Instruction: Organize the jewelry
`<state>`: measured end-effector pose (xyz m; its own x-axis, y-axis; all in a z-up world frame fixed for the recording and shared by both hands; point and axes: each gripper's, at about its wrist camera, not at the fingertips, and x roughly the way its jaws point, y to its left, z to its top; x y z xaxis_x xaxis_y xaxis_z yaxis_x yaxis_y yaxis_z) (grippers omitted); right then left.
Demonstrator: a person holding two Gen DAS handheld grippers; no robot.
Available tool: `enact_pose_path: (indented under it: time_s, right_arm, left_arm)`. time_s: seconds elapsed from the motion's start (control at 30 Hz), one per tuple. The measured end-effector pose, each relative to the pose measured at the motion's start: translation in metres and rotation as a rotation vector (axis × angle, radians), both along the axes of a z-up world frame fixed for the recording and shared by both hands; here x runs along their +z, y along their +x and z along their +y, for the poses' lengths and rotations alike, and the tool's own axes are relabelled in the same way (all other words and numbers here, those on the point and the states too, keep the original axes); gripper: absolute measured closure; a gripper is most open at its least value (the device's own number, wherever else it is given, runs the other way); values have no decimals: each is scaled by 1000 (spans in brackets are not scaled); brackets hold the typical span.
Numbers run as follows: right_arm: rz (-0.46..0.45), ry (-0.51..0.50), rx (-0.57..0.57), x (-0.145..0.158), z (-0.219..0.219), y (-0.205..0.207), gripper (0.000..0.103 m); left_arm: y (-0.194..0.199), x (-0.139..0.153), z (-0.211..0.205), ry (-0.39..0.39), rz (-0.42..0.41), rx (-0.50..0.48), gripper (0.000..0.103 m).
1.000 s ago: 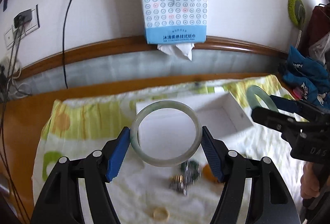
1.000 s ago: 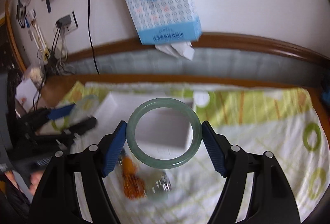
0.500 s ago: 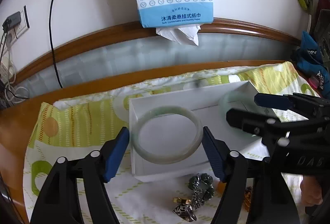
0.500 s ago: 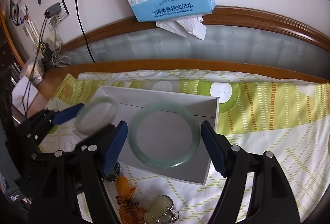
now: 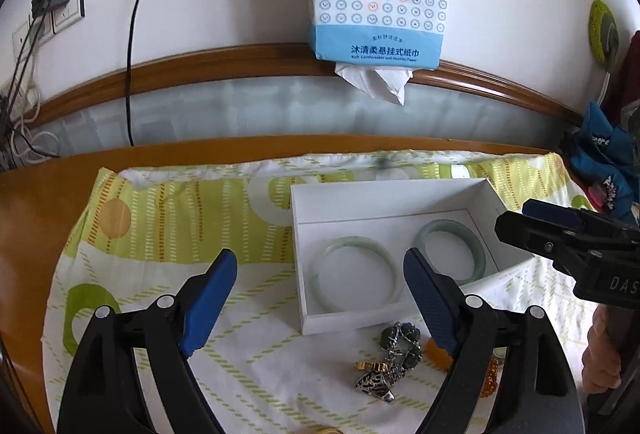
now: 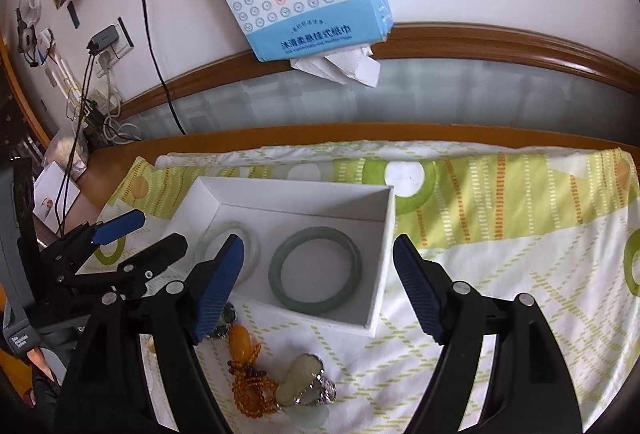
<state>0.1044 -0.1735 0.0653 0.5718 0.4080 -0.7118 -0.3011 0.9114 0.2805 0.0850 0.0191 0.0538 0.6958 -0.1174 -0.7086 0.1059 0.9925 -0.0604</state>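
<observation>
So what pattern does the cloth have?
Cloth: white with lime-green circles and dashed orange and green stripes; right wrist view.

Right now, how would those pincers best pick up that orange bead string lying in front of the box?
Probably from above, with the right gripper pinching the large amber bead at the orange bead string's top end. It looks solid and stands clear of the box, while the small beads lie heaped against a pale pendant.

Matt white cardboard box (image 5: 384, 196); two glossy, smooth green jade bangles (image 6: 315, 271); printed green cotton cloth (image 6: 500, 194); varnished wooden table (image 5: 36, 202).
</observation>
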Motion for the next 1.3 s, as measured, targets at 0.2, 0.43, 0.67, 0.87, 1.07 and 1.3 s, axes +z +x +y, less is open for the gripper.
enact_pose_path:
  time_s: [0.2,0.43,0.67,0.87,1.07,1.3]
  right_arm:
    - [52,-9,-5,-5,-1,0,29]
    - [128,31,26,-18,1,4,28]
    - [88,-2,1,-15,0,4,28]
    - [-57,-92,-48,13,-3,-11,26]
    - [-106,-135,-53,20,-10,-38,14]
    - [-61,-116,-103,-18,-45,-57,7]
  left_arm:
    - [-1,-10,-12,28,30,-43,18]
    - [-4,-16,-24,11,67,-118,14]
    - [-6,-16,-27,35,53,-114,14]
    - [-12,-2,-18,71,-18,-58,10]
    - [-21,-3,-4,50,2,-15,8]
    - [-40,-21,-15,108,45,-52,8]
